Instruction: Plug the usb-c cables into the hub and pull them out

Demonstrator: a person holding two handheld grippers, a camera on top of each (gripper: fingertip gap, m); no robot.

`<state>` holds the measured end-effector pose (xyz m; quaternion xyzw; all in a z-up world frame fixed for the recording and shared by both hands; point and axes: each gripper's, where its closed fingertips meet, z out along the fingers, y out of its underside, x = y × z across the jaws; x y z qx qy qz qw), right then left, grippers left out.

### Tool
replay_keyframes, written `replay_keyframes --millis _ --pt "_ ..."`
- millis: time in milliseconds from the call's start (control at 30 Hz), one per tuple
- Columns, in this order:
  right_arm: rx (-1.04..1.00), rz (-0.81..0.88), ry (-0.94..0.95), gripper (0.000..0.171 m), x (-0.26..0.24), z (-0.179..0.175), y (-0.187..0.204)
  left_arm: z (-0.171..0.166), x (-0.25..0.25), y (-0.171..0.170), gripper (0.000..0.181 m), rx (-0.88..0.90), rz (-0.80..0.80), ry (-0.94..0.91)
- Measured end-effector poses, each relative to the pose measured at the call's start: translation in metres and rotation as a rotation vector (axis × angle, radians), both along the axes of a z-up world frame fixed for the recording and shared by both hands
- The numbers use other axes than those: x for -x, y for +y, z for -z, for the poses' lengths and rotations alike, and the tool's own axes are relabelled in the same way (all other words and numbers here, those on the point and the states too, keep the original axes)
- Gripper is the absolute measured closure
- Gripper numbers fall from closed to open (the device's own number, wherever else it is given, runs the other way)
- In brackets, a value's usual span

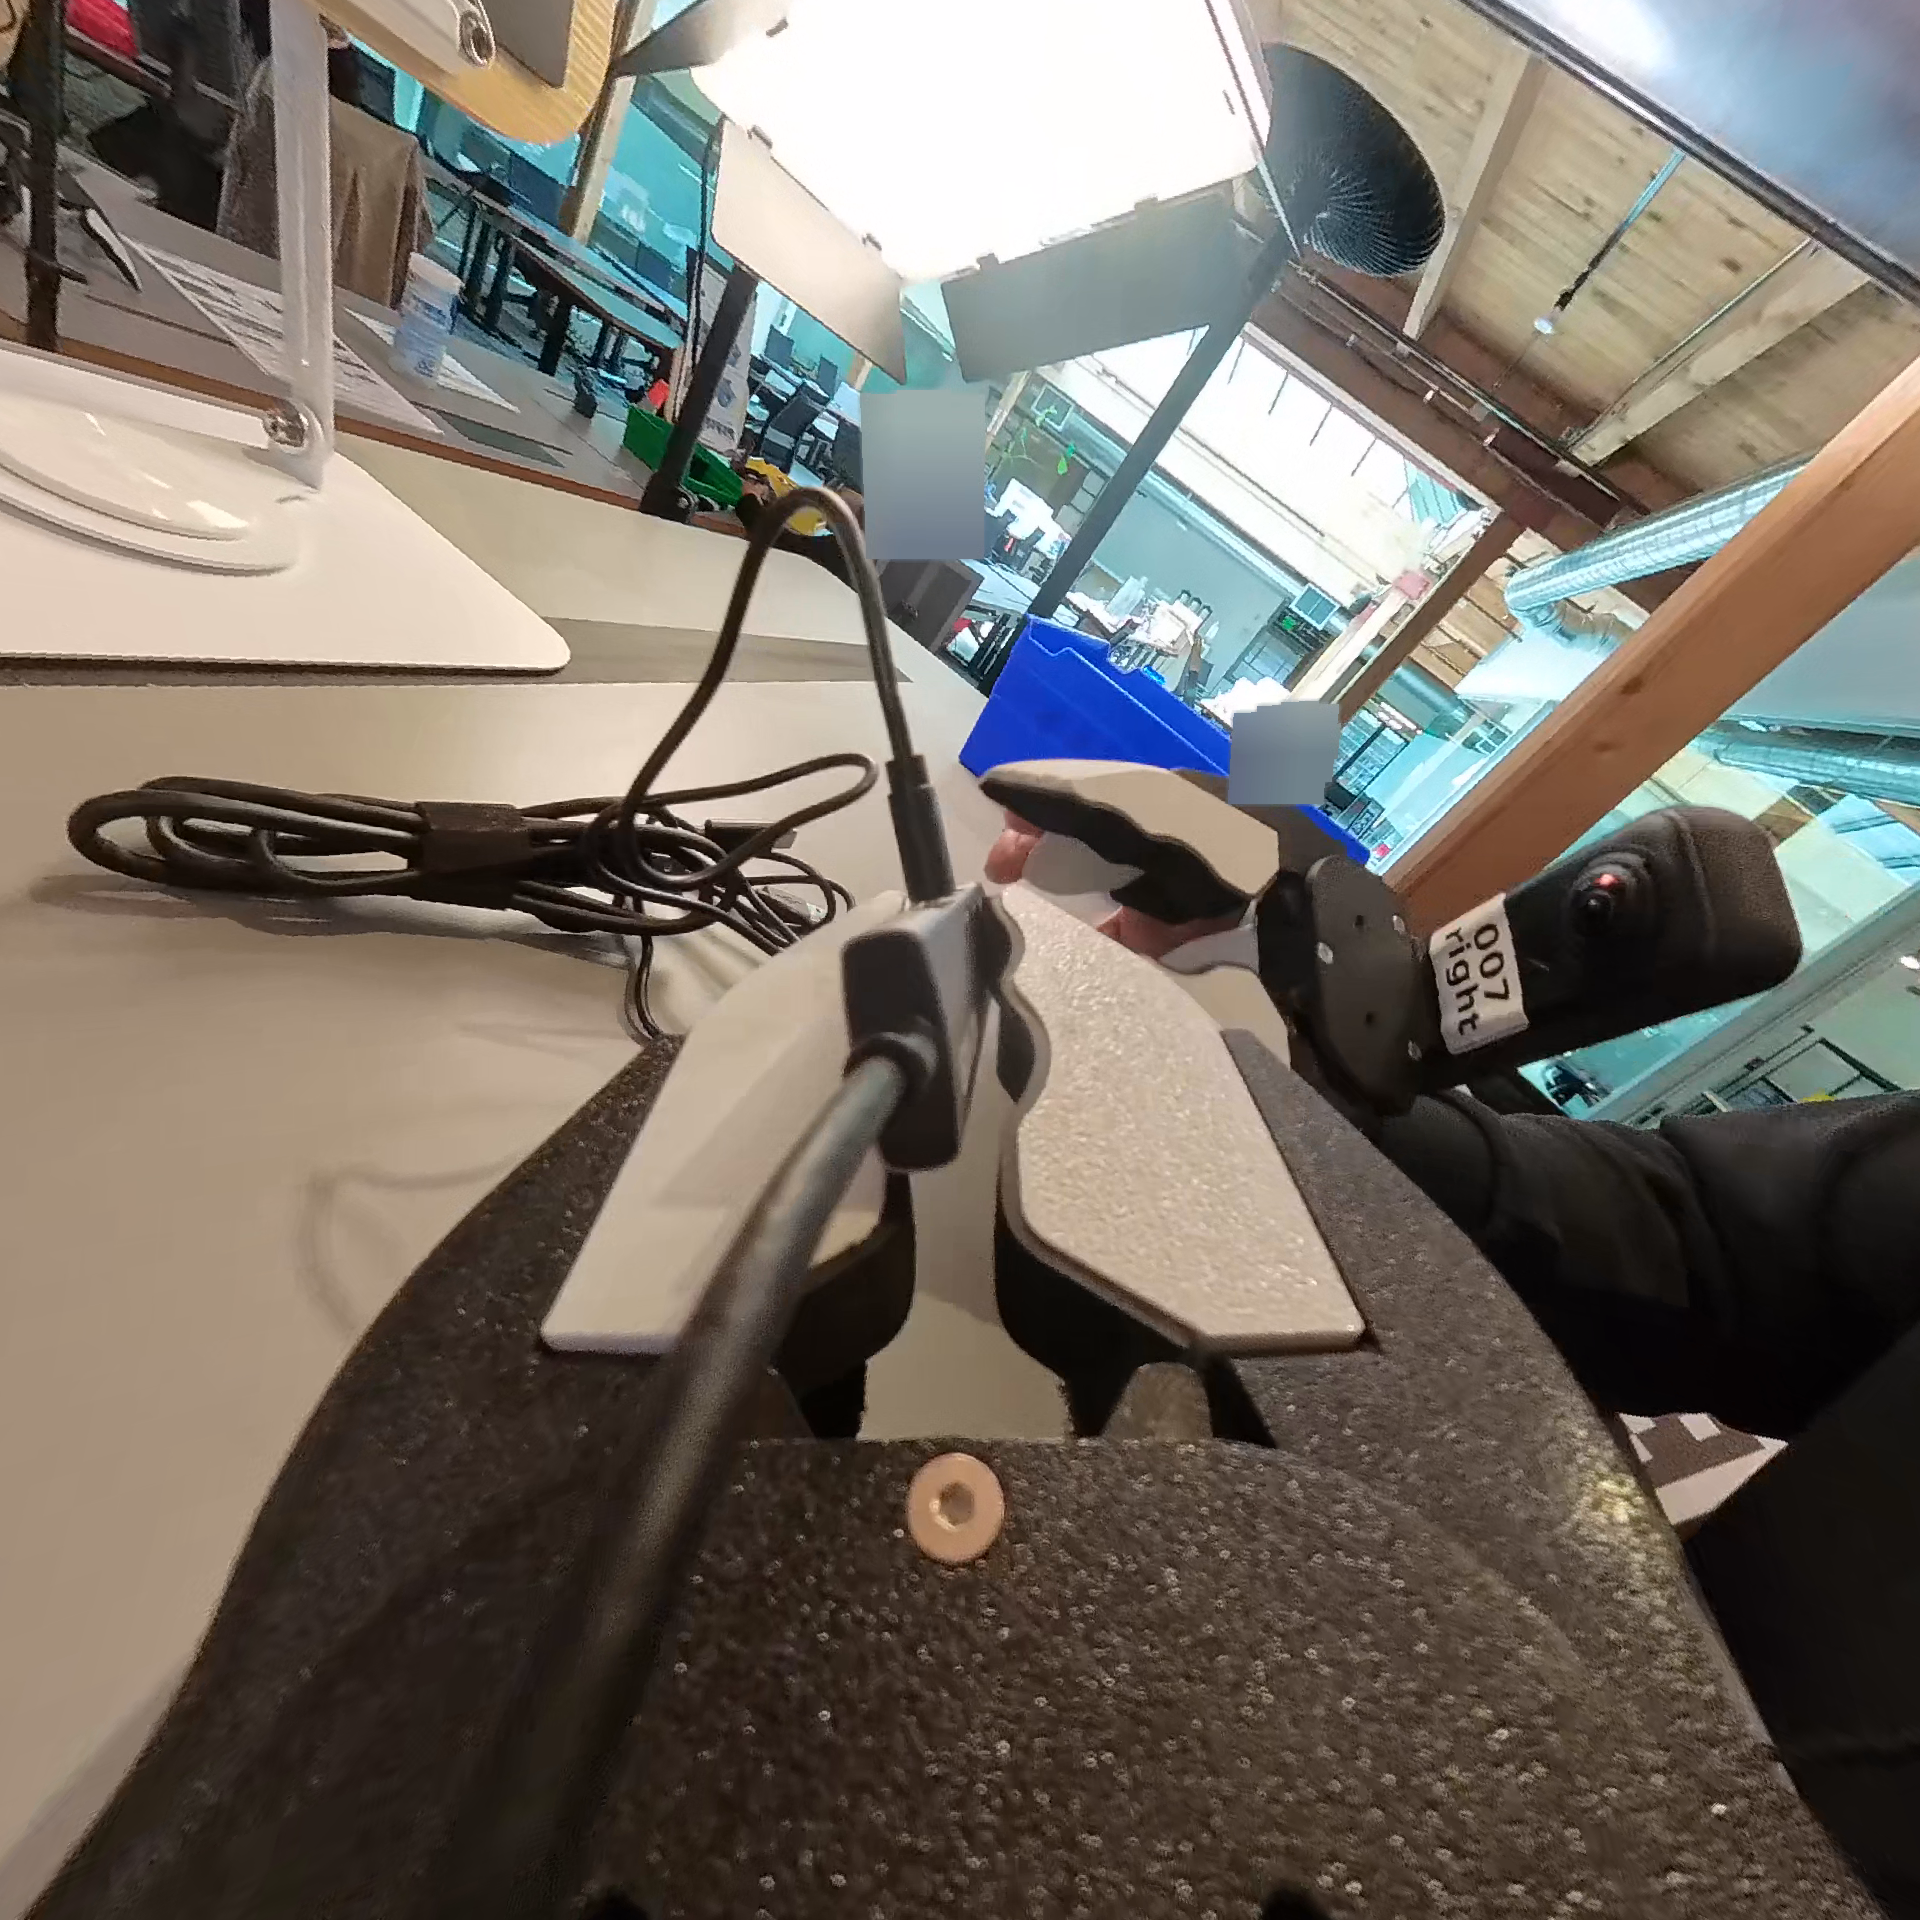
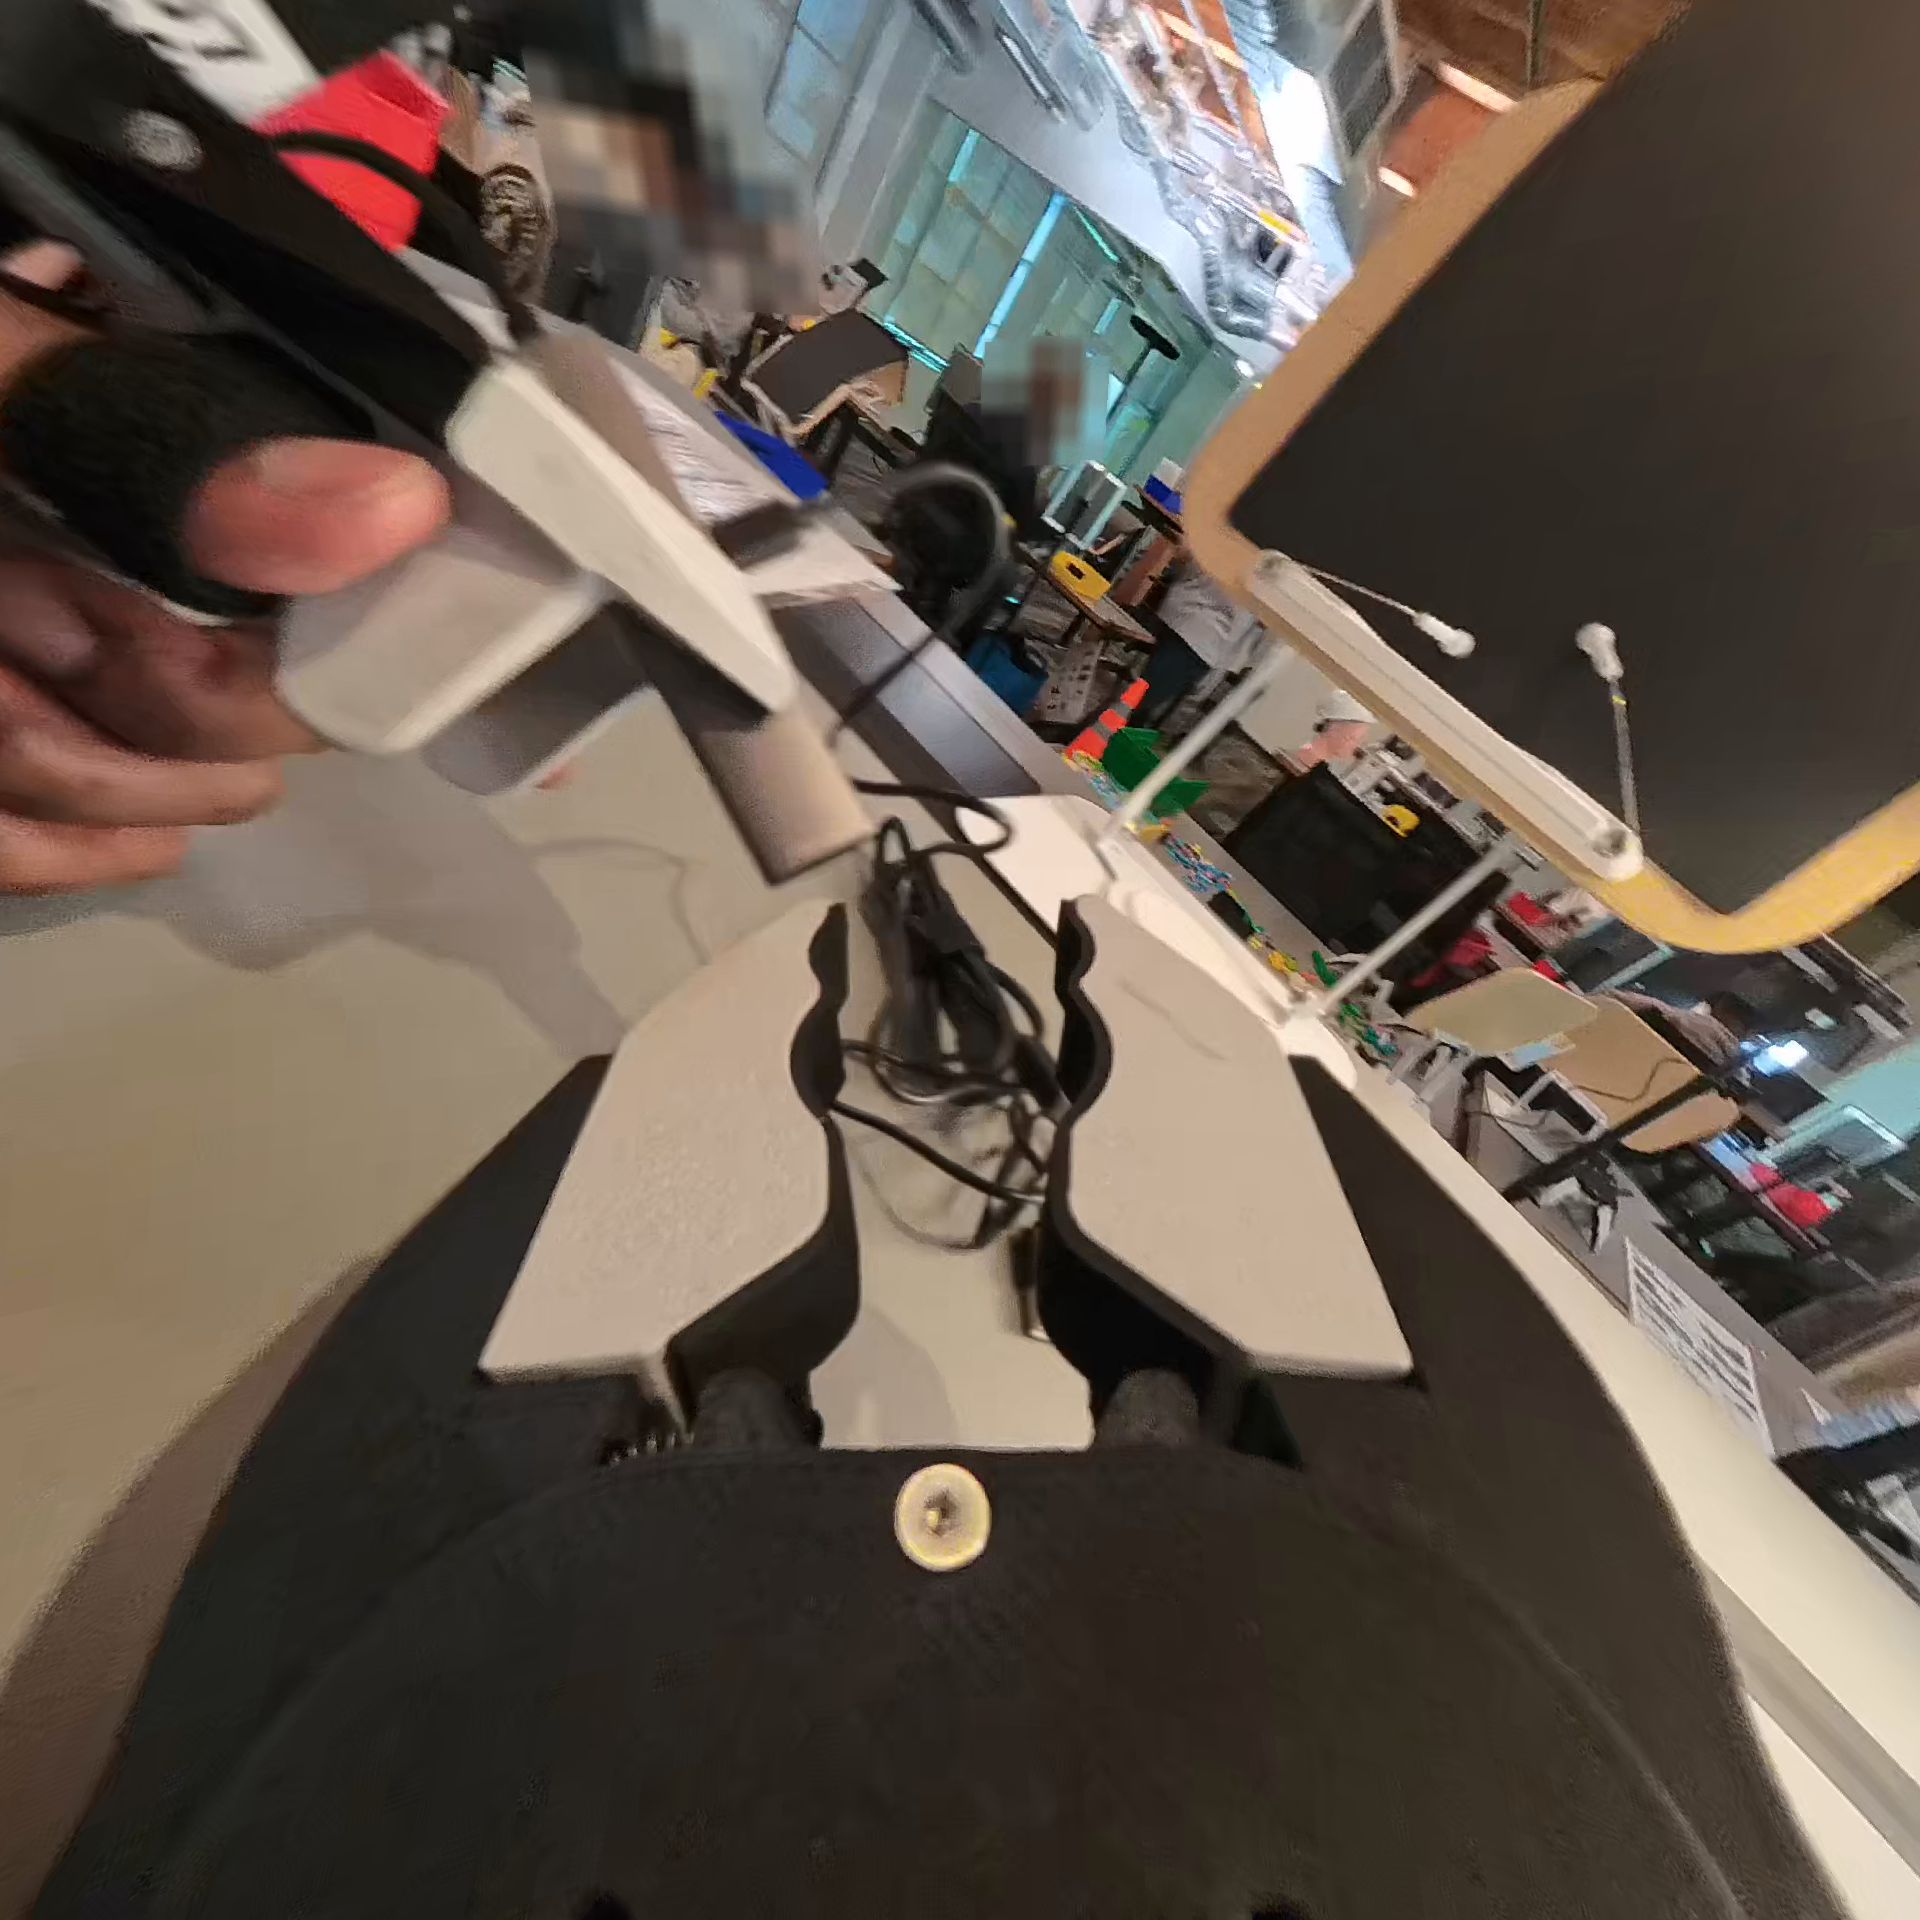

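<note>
The hub (image 1: 920, 1023) is pinched flat between the fingers of the left gripper (image 1: 966, 935), up off the table (image 1: 260, 1091). One black plug (image 1: 920, 831) sticks up out of its far edge. The right gripper (image 2: 945, 940) is spread wide with nothing in it, and the other cables (image 1: 436, 842) lie in a bundle on the table beyond it. I think pulling the plug comes next. Hold the hub tight and still. Grab the hard plug, not the bendy cord. Pull straight out, no wiggling.
</note>
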<state>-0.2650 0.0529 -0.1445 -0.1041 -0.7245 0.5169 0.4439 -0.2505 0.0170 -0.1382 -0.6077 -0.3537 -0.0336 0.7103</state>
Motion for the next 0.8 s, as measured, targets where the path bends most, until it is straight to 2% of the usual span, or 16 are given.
replay_keyframes --millis 167,267,467,800 --pt "0.022 0.131 -0.054 0.137 0.036 0.002 0.035 0.0 -0.002 0.002 0.171 0.025 0.003 0.022" --pt "-0.02 0.164 -0.091 0.139 0.05 0.01 0.042 -0.002 -0.002 0.002 0.171 0.027 0.007 0.048" --pt "-0.116 0.096 -0.142 0.139 0.049 0.025 0.031 -0.011 -0.002 -0.005 0.171 0.021 -0.024 0.134" --pt "-0.099 0.066 -0.211 0.142 0.05 0.029 0.03 -0.027 0.004 -0.026 0.171 0.05 -0.135 0.318"
